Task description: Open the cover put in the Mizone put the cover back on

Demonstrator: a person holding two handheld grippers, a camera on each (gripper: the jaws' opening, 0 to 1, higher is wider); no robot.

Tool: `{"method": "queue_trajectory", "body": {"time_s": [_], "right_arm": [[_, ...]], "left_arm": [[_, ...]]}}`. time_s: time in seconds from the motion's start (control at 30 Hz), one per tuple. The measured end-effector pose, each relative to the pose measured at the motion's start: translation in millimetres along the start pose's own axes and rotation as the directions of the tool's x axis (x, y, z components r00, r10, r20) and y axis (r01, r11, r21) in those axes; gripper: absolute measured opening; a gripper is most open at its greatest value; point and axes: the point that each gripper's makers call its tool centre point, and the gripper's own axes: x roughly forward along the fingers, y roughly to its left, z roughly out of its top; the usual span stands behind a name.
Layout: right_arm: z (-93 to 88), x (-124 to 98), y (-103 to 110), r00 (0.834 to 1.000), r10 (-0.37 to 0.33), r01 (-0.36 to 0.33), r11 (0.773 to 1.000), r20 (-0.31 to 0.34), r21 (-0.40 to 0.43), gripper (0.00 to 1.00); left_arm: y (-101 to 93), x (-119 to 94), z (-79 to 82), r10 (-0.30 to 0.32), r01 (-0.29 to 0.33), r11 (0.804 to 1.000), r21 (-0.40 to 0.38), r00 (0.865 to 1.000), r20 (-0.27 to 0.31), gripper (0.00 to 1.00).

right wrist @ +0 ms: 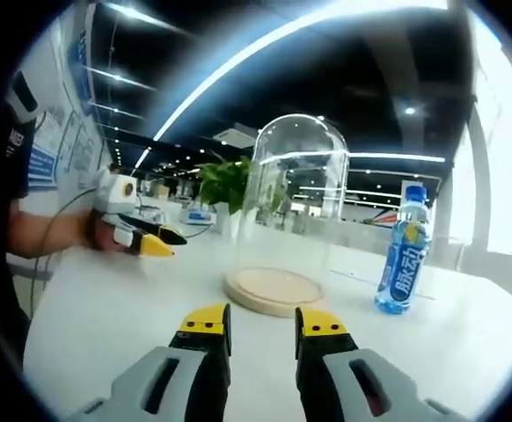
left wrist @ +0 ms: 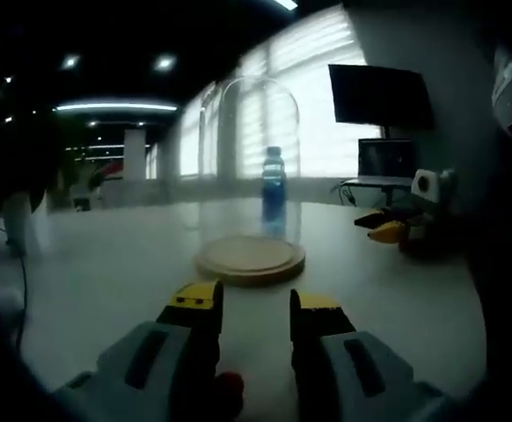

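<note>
A clear glass dome cover [left wrist: 254,149] stands on its round wooden base [left wrist: 250,258] in the middle of the white table. The blue Mizone bottle [left wrist: 274,189] stands upright beyond it, outside the cover. My left gripper [left wrist: 254,303] is open just short of the base, with nothing between its jaws. In the right gripper view the dome [right wrist: 293,198] sits on the base [right wrist: 274,291], with the bottle [right wrist: 403,255] to its right on the table. My right gripper [right wrist: 263,323] is open and empty, close to the base. The other gripper shows in each view [left wrist: 390,230] [right wrist: 143,237].
The white table [left wrist: 98,264] spreads wide around the base. A monitor [left wrist: 379,95] and a laptop [left wrist: 386,163] stand at the far right by bright windows. A green plant [right wrist: 225,180] stands behind the dome. A person's hand [right wrist: 98,230] holds the left gripper.
</note>
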Motion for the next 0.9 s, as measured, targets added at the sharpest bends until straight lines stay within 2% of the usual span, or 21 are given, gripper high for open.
{"method": "queue_trajectory", "body": {"time_s": [0.13, 0.3, 0.43, 0.47, 0.53, 0.7, 0.83, 0.9], "right_arm": [[3.6, -0.7, -4.9, 1.0, -0.008, 0.008, 1.0, 0.015, 0.028, 0.22], [8.4, 1.5, -7.1, 1.0, -0.003, 0.001, 0.998, 0.023, 0.056, 0.25], [8.7, 3.6, -5.1, 1.0, 0.007, -0.007, 0.999, 0.007, 0.037, 0.27], [10.5, 4.0, -7.0, 1.0, -0.004, 0.004, 1.0, 0.012, 0.004, 0.27], [11.8, 4.9, -7.1, 1.0, -0.003, 0.003, 1.0, 0.014, -0.002, 0.27], [17.2, 9.6, -10.5, 1.0, 0.013, -0.013, 1.0, 0.015, 0.011, 0.27], [25.4, 14.7, -13.5, 0.999, 0.027, -0.028, 0.999, 0.027, 0.021, 0.29], [29.4, 17.8, -17.0, 0.999, 0.02, -0.019, 1.0, 0.035, -0.003, 0.29]], "left_arm": [[2.3, -0.3, 4.2, 0.0, 0.0, 1.0, -0.015, 1.0, 0.02, 0.28], [6.0, -0.2, 8.0, 0.006, -0.005, 0.999, -0.04, 1.0, 0.029, 0.28], [4.9, 1.4, 10.1, -0.002, 0.002, 1.0, -0.029, 1.0, 0.028, 0.29], [4.8, 1.7, 12.4, -0.001, 0.001, 1.0, -0.009, 0.999, 0.036, 0.29], [7.1, 1.1, 18.6, 0.015, -0.018, 0.999, 0.049, 0.998, 0.055, 0.29], [14.0, 3.4, 27.9, 0.007, -0.008, 1.0, 0.019, 0.998, 0.06, 0.29], [18.2, 7.5, 35.1, -0.002, 0.0, 1.0, 0.024, 0.997, 0.081, 0.3], [18.9, 11.5, 35.9, -0.014, 0.012, 1.0, 0.021, 0.997, 0.074, 0.3]]}}
